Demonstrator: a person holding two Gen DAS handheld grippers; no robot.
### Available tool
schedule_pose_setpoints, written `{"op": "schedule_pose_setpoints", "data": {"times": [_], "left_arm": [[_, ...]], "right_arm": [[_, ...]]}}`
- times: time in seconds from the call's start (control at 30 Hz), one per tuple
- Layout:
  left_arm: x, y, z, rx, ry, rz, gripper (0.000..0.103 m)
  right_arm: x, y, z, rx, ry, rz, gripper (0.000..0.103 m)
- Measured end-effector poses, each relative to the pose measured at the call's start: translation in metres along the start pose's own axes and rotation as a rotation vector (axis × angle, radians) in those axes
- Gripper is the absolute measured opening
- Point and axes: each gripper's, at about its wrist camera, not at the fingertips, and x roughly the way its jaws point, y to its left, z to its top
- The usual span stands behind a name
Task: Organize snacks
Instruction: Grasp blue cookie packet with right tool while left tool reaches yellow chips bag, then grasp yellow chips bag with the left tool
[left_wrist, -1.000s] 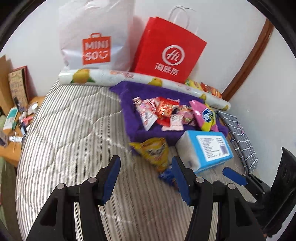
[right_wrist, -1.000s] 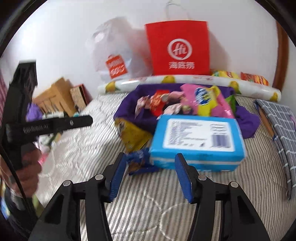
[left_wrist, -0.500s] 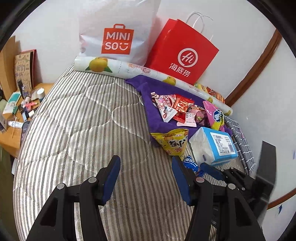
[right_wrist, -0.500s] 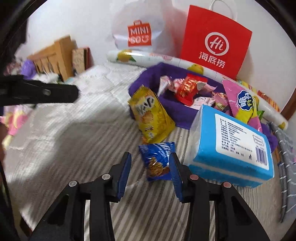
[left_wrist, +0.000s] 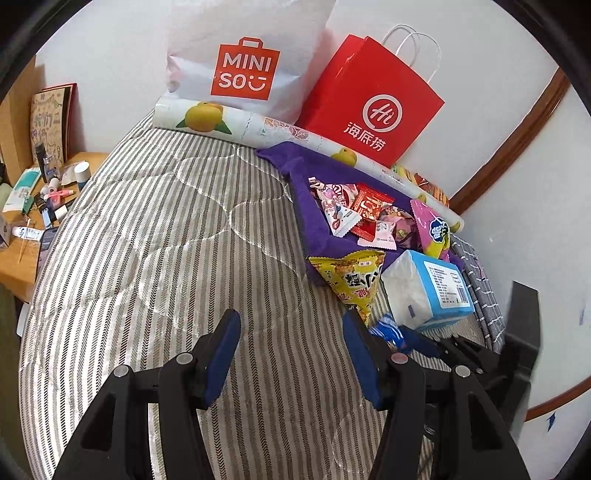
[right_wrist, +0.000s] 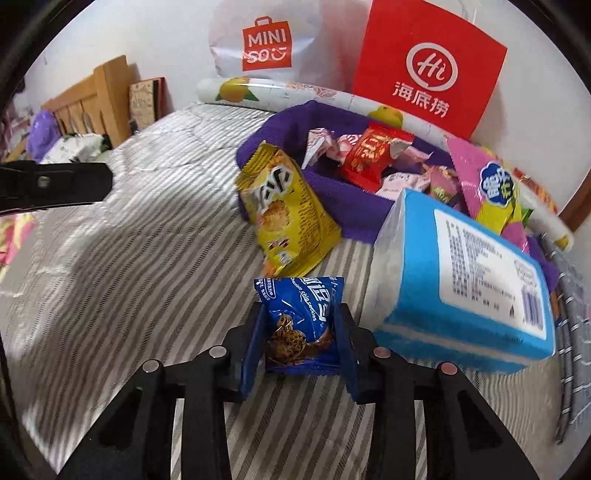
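Observation:
My right gripper (right_wrist: 299, 325) is shut on a small blue chocolate-chip cookie packet (right_wrist: 299, 325) on the striped bed; the packet also shows in the left wrist view (left_wrist: 389, 330). A yellow snack bag (right_wrist: 288, 210) leans on a purple cloth tray (right_wrist: 288, 129) that holds several snack packets, among them a red one (right_wrist: 373, 155) and a pink one (right_wrist: 487, 188). My left gripper (left_wrist: 291, 350) is open and empty over the bed, left of the snacks. The yellow bag (left_wrist: 354, 280) and tray (left_wrist: 306, 206) also show there.
A blue tissue pack (right_wrist: 469, 284) lies right of the cookie packet. A red paper bag (right_wrist: 428, 70), a white Miniso bag (right_wrist: 266, 44) and a rolled lemon-print sheet (right_wrist: 280, 90) line the wall. A cluttered wooden side table (left_wrist: 33, 218) stands left of the bed.
My right gripper moved forward and closed on the blue cookie packet. My left gripper drew back and to the left, still open.

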Motion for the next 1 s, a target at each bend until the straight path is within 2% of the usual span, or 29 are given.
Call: {"op": "schedule_pose_setpoints", "data": {"times": [0.1, 0.2, 0.3, 0.4, 0.6, 0.77, 1.0], "left_arm": [[0.0, -0.005, -0.002, 0.009, 0.004, 0.011, 0.055], [0.002, -0.012, -0.003, 0.013, 0.011, 0.011, 0.055], [0.007, -0.022, -0.006, 0.022, 0.026, 0.009, 0.055], [0.015, -0.034, -0.008, 0.03, 0.042, -0.001, 0.055], [0.037, -0.057, -0.01, 0.033, 0.086, -0.016, 0.055], [0.057, -0.068, -0.007, 0.015, 0.105, -0.013, 0.061], [0.081, -0.078, 0.003, -0.009, 0.11, 0.027, 0.065]], "right_arm": [[-0.016, -0.002, -0.009, 0.027, -0.014, 0.075, 0.037], [-0.035, -0.003, -0.021, 0.035, -0.039, 0.101, 0.037], [-0.053, -0.013, -0.033, 0.051, -0.065, 0.081, 0.037], [-0.065, -0.03, -0.047, 0.074, -0.071, 0.019, 0.037], [-0.07, -0.084, -0.073, 0.168, -0.045, -0.088, 0.037], [-0.058, -0.119, -0.089, 0.258, -0.014, -0.062, 0.038], [-0.052, -0.13, -0.092, 0.269, -0.03, -0.006, 0.043]]}}
